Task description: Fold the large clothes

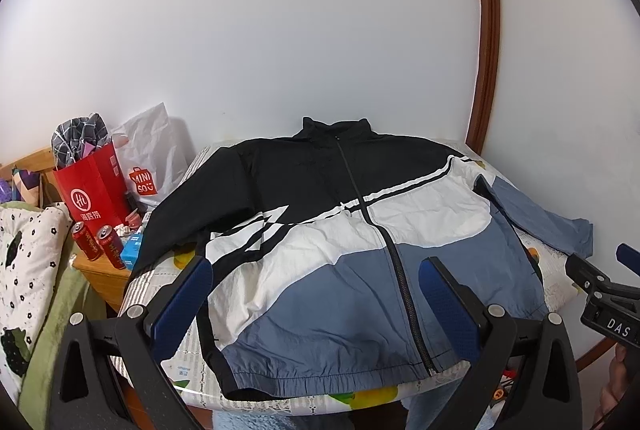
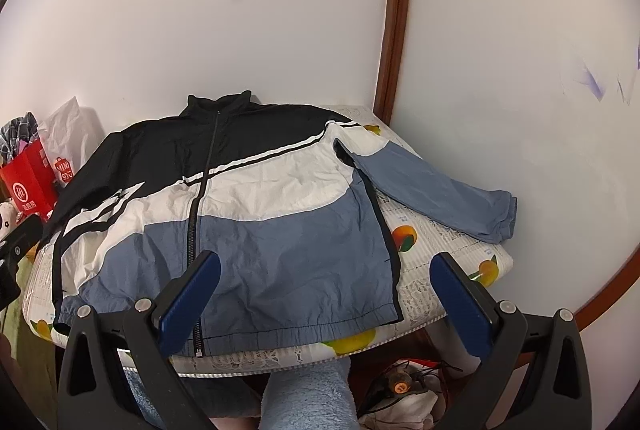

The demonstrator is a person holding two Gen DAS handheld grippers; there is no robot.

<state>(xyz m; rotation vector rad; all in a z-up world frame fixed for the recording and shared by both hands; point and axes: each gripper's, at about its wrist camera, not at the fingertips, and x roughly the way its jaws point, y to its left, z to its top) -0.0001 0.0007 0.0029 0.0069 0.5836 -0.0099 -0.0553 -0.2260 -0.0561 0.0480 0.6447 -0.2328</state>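
A zipped jacket in black, white and blue (image 1: 340, 242) lies flat, front up, on a small table (image 1: 188, 366) with a fruit-print cover, collar toward the wall. It also shows in the right wrist view (image 2: 256, 213). Its blue sleeve (image 2: 436, 189) lies spread out to the right; its black sleeve (image 1: 176, 213) hangs off the left side. My left gripper (image 1: 316, 266) is open and empty above the hem's left half. My right gripper (image 2: 326, 262) is open and empty above the hem's right part, and shows at the left wrist view's right edge (image 1: 600, 282).
A red paper bag (image 1: 94, 185), a white Miniso bag (image 1: 150, 157), two red cans (image 1: 100, 244) and a blue carton (image 1: 132, 250) stand on a wooden stand at the left. A patterned quilt (image 1: 24, 270) lies far left. Walls are behind and right. Cables and clutter (image 2: 404, 386) lie under the table.
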